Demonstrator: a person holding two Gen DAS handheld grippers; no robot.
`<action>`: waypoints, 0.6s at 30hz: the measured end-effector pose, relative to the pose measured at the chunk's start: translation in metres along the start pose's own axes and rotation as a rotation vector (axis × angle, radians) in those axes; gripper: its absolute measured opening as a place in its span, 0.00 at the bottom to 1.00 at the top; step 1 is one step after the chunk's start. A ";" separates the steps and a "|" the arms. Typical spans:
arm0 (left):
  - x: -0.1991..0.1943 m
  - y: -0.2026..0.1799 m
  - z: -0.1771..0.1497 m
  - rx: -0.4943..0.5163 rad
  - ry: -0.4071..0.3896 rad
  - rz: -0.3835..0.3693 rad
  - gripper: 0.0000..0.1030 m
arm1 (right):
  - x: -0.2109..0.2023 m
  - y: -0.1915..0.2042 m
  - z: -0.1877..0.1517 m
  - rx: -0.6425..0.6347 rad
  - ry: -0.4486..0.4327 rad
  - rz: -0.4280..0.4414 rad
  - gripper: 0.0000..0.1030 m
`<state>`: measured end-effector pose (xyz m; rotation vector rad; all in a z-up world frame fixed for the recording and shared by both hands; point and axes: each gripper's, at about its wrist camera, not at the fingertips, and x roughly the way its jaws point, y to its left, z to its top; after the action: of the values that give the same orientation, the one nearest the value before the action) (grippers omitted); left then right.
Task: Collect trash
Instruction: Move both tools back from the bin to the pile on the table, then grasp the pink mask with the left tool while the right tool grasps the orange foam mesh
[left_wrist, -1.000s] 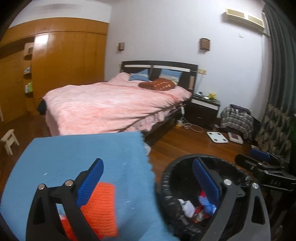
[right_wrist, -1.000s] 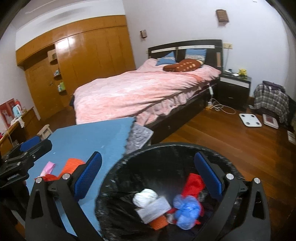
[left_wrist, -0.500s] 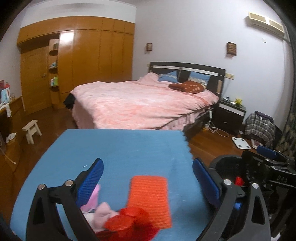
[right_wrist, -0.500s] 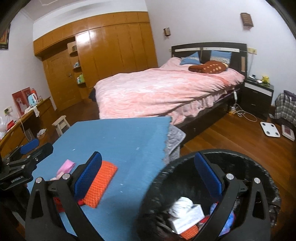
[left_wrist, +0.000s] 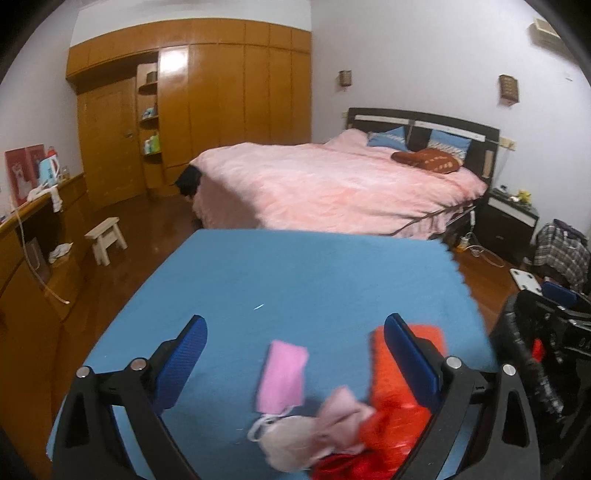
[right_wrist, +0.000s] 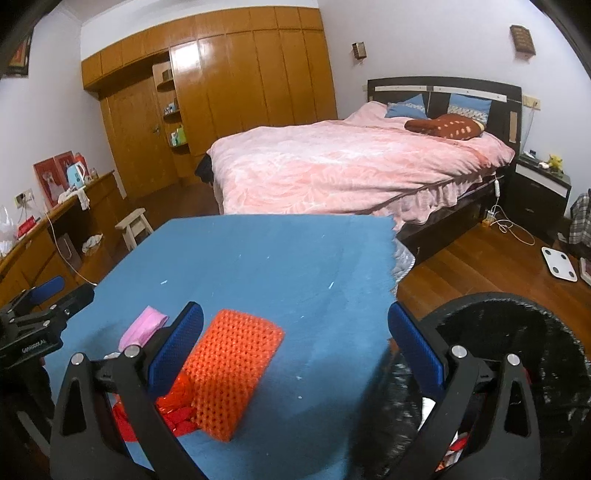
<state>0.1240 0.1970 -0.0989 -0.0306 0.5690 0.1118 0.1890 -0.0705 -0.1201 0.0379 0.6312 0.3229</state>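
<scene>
On the blue table (left_wrist: 314, 273) lies a heap of trash: a pink mask (left_wrist: 282, 373), a pale crumpled wad (left_wrist: 295, 443), a red wrapper (left_wrist: 351, 465) and an orange mesh sleeve (left_wrist: 395, 380). My left gripper (left_wrist: 295, 332) hangs open just over the mask and wad, holding nothing. My right gripper (right_wrist: 295, 321) is open too, above the orange mesh sleeve (right_wrist: 229, 369), with the pink mask (right_wrist: 144, 326) and red wrapper (right_wrist: 173, 410) to its left. The black-lined trash bin (right_wrist: 517, 325) stands off the table's right edge with some trash inside.
A pink bed (right_wrist: 351, 170) stands beyond the table, with a dark nightstand (right_wrist: 543, 192) at its right. A small wooden stool (left_wrist: 107, 240) and a wooden sideboard (left_wrist: 29, 236) are to the left. Wardrobes (left_wrist: 221, 110) line the back wall. A white scale (right_wrist: 559, 264) lies on the floor.
Both views swung left from the bin to the table. The trash heap now lies under the left gripper, and the bin has slid to the right edge of both views.
</scene>
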 end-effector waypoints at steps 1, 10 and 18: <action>0.005 0.006 -0.003 -0.003 0.012 0.009 0.90 | 0.005 0.003 -0.002 -0.001 0.004 -0.001 0.95; 0.046 0.029 -0.030 -0.024 0.118 0.002 0.81 | 0.036 0.019 -0.019 -0.005 0.042 -0.015 0.95; 0.074 0.036 -0.045 -0.055 0.187 -0.035 0.70 | 0.053 0.026 -0.030 -0.026 0.072 -0.018 0.94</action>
<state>0.1573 0.2370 -0.1763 -0.1053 0.7513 0.0910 0.2042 -0.0314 -0.1710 -0.0049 0.6979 0.3157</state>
